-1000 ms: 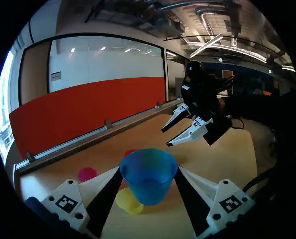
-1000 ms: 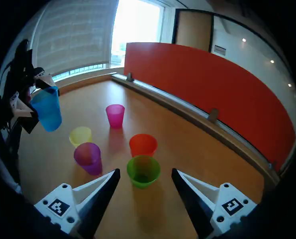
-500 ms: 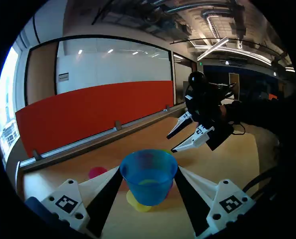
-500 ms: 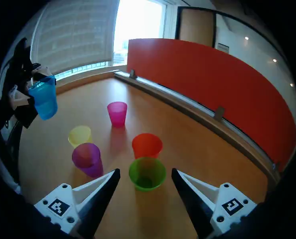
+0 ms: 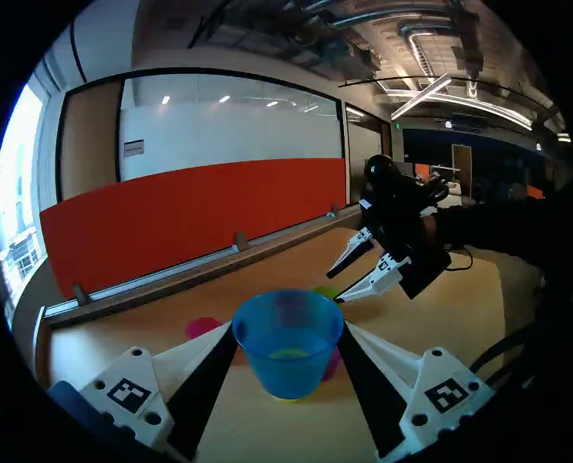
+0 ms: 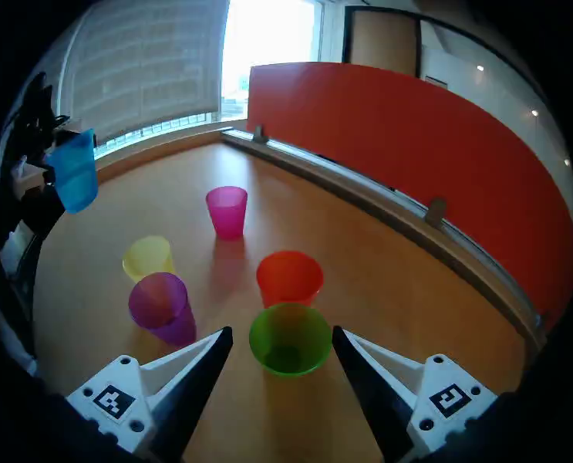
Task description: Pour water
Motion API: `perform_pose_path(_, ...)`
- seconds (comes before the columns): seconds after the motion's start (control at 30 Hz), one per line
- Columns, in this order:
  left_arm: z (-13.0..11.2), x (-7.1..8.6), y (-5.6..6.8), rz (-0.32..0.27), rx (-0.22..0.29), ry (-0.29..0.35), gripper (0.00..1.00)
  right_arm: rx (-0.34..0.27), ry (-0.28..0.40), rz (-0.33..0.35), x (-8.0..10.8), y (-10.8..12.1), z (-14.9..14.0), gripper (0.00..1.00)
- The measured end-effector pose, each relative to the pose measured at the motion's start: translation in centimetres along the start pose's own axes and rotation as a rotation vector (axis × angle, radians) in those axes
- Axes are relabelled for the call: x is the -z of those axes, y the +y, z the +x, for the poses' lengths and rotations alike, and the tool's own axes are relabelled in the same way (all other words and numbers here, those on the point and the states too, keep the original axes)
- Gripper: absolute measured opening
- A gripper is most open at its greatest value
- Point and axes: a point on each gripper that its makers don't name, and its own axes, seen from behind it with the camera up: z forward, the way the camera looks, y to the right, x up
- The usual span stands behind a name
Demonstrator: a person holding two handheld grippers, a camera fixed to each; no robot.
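Six cups, one of each colour: blue cup (image 5: 288,363), green cup (image 6: 290,339), red cup (image 6: 289,276), pink cup (image 6: 227,211), yellow cup (image 6: 148,256), purple cup (image 6: 161,306). Two grippers.

Left gripper (image 5: 286,328): clenched on the blue cup, one finger pressing each side. The cup is upright, mouth up, and carried clear of the table (image 6: 394,262). Whether it holds water cannot be told.

Right gripper (image 6: 281,332): released, fingers spread. The green cup stands on the table between them, apparently untouched.

Seen from the right gripper: red just beyond green, purple ahead to the left, yellow beyond purple, pink farthest ahead, blue raised at far left.

Seen from the left gripper: the five standing cups lie ahead and below, the right gripper ahead to the right.

Judgement: the pour depends on tipping the blue cup's upright axis forward over a cup below. The right gripper is the nearer to green, the likely receiver.
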Motion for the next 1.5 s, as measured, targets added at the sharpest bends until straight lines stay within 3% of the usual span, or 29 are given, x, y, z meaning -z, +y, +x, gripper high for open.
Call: perform_pose_path(1.5,-1.3,0.7,-1.2,0.029,0.017,-0.013,0.88,-0.043,-0.024,-0.001,-3.5,0.4,-3.1,1.0)
